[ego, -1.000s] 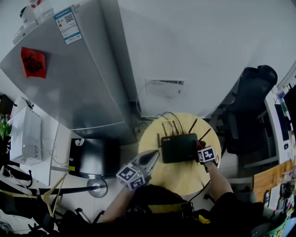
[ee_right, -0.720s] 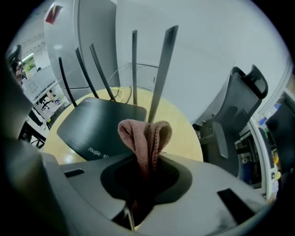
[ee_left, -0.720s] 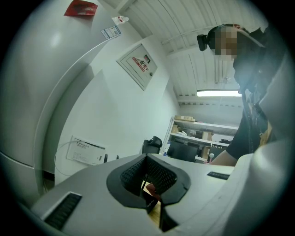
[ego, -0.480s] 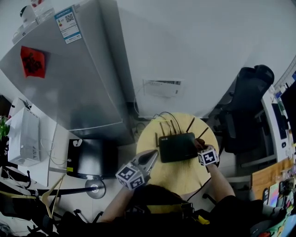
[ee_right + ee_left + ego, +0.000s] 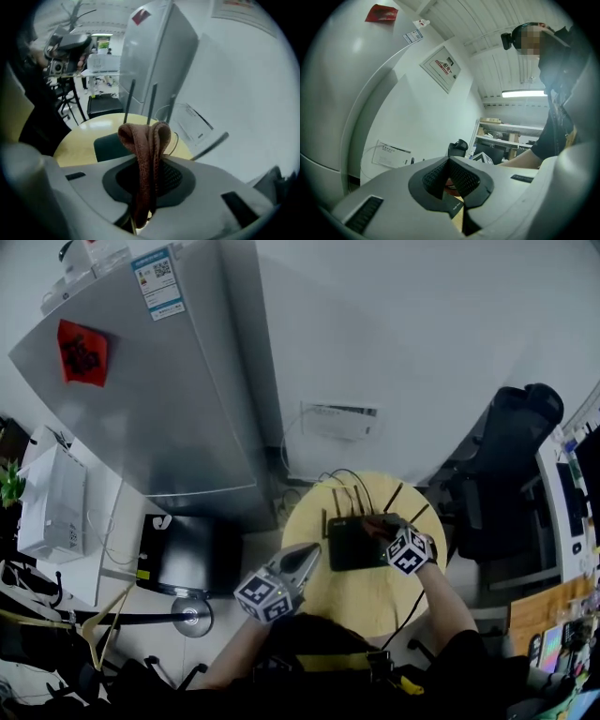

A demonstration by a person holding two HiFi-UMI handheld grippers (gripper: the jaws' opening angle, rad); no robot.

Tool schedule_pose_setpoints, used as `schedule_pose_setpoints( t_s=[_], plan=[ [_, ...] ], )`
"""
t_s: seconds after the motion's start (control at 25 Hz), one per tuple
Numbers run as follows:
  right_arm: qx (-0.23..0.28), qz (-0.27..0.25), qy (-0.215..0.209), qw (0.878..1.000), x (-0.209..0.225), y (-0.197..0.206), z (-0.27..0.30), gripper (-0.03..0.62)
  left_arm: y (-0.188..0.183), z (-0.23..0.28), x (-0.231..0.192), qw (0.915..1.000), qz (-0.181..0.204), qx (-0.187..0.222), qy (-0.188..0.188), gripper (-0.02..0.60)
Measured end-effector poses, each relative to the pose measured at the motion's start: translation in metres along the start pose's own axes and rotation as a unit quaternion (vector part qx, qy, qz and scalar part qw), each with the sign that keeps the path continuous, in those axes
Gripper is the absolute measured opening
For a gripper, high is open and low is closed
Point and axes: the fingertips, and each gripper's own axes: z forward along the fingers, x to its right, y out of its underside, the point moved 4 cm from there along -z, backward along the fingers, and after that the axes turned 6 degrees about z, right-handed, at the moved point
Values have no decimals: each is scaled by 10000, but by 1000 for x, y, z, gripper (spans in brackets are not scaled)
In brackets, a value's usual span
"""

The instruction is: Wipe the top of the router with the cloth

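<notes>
The black router (image 5: 352,549) with several upright antennas lies on the round yellow table (image 5: 366,601). My right gripper (image 5: 382,529) reaches over the router's right part from the right and is shut on a reddish-brown cloth (image 5: 377,524). In the right gripper view the cloth (image 5: 147,154) bulges in a folded loop out of the shut jaws, with the router (image 5: 110,145) and its antennas (image 5: 152,103) beyond it. My left gripper (image 5: 312,555) hovers at the table's left edge, beside the router, shut and holding nothing. In the left gripper view (image 5: 449,161) a router corner shows through the jaws' small gap.
A silver fridge (image 5: 159,399) stands at the left, with a black box (image 5: 187,554) on the floor below it. A white wall panel (image 5: 339,420) with cables sits behind the table. A black office chair (image 5: 511,465) stands to the right.
My right gripper has moved left from the router's right edge onto its top, carrying the cloth. The left gripper has stayed in place.
</notes>
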Motion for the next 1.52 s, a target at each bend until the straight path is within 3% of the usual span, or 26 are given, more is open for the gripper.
schedule_pose_setpoints(
  t_s=[0.16,0.4,0.6,0.96,1.2,1.52],
  plan=[
    [-443,-1486,-15,9879,-24,-28,16,63,0,-11,-6,9997,-53,44,-252,-2],
    [-449,-2302,-2,9721,-38,-75,41,63,3,-32,-19,9980,-111,72,-619,-2],
    [-374,-2446,274,9685,-41,-106,63,63,3,-52,-33,9949,-80,131,-1002,-2],
    [-850,-2770,356,9564,-59,-94,105,64,6,-77,-44,9903,-58,96,-1381,-2],
    [-1089,-3005,-94,9475,-75,-75,102,64,8,-73,-43,9919,-92,67,-1269,-2],
    [-1413,-2829,-395,9479,-94,-51,84,64,11,-57,-38,9951,-163,37,-979,-2]
  ],
)
